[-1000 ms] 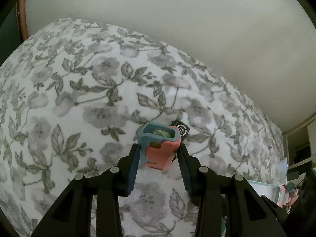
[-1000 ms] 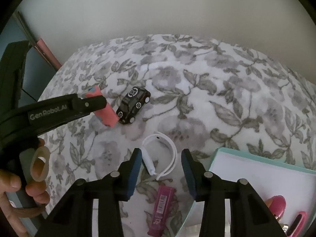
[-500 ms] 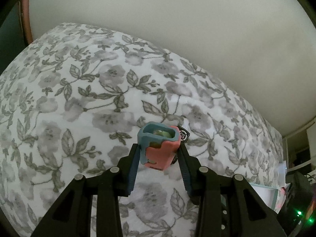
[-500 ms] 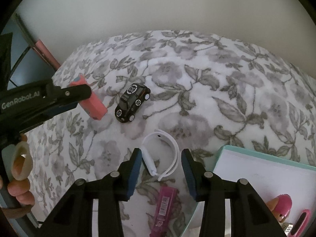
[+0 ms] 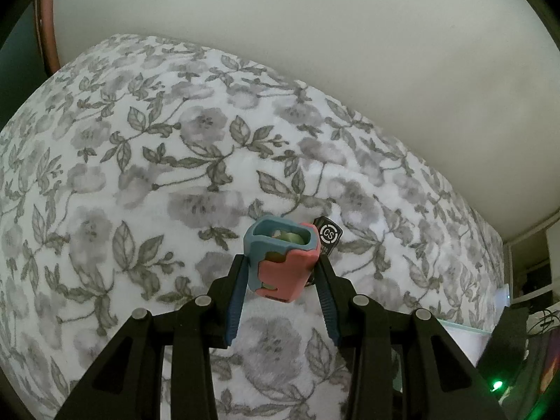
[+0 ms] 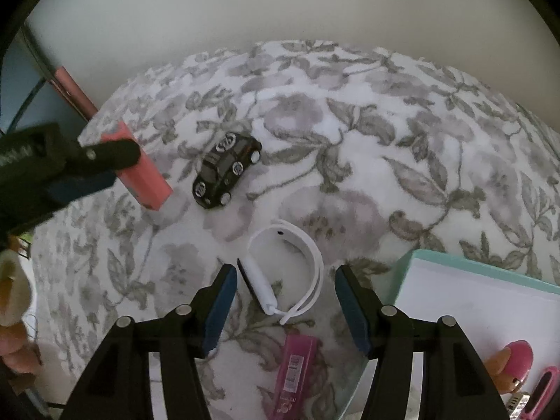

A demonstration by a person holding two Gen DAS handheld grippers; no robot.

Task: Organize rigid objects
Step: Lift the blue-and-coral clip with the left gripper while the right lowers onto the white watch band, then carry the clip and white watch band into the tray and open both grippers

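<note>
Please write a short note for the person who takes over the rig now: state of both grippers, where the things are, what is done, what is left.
Left gripper: shut on the pink-and-blue case, held just above the floral cloth.
Right gripper: jaws opening, nothing gripped; the white wristband lies on the cloth between them.
On the cloth: black toy car beside the case, magenta tube near the teal-rimmed box.
Done: some pink items lie in the box.
Left: probably case, wristband, car and tube.
</note>
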